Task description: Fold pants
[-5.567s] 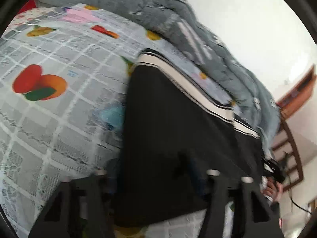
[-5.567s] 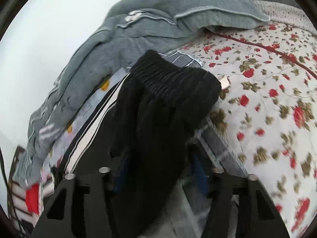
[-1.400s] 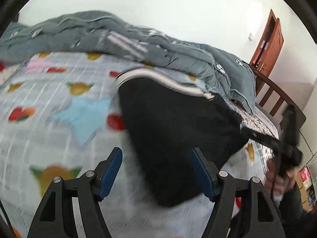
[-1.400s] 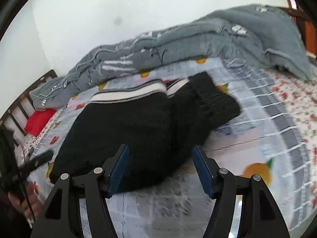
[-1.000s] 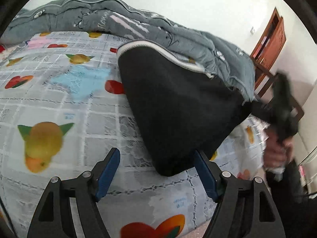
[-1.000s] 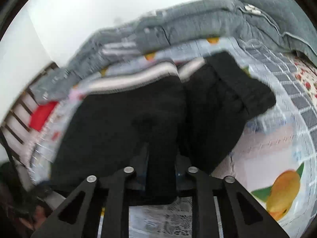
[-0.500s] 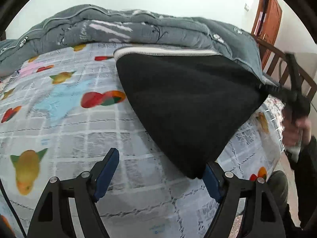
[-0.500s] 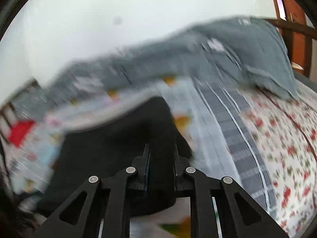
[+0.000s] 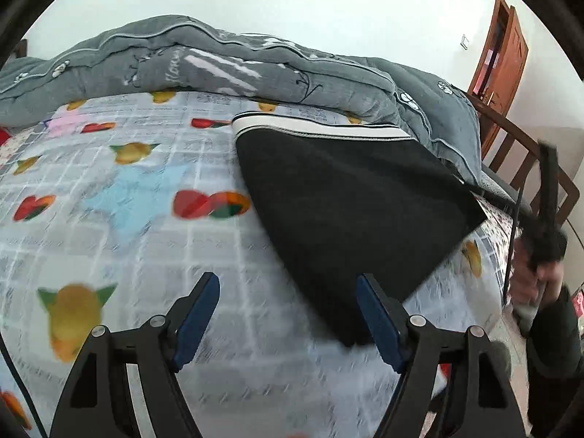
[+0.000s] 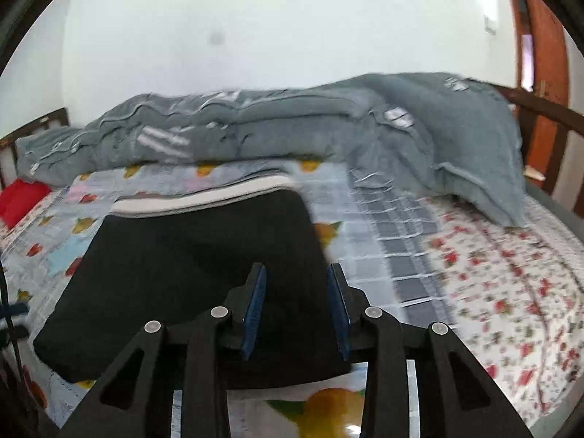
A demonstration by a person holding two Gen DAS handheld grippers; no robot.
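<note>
- A bed [image 9: 153, 241] covered with a fruit-print sheet is seen, with a grey quilt [image 9: 255, 69] heaped along its far edge.
- Folded black pants [image 9: 350, 197] are laid flat on the bed near its right front corner, the white-striped band towards the quilt.
- The left hand-held gripper [image 9: 288, 310] is held wide apart, empty, above the sheet just beside the pants' near corner.
- The right hand-held gripper [image 10: 295, 304] has just been opening; its jaws are parted, with the pants' near edge between them, unpressed.

From the left gripper [image 9: 288, 314], bare sheet [image 9: 127, 241] lies open from nine to twelve o'clock. The folded pants [image 9: 350, 215] block one to two o'clock. A heaped quilt [image 9: 226, 69] walls off the far side; a wooden rail [image 9: 511, 153] bounds three o'clock.
</note>
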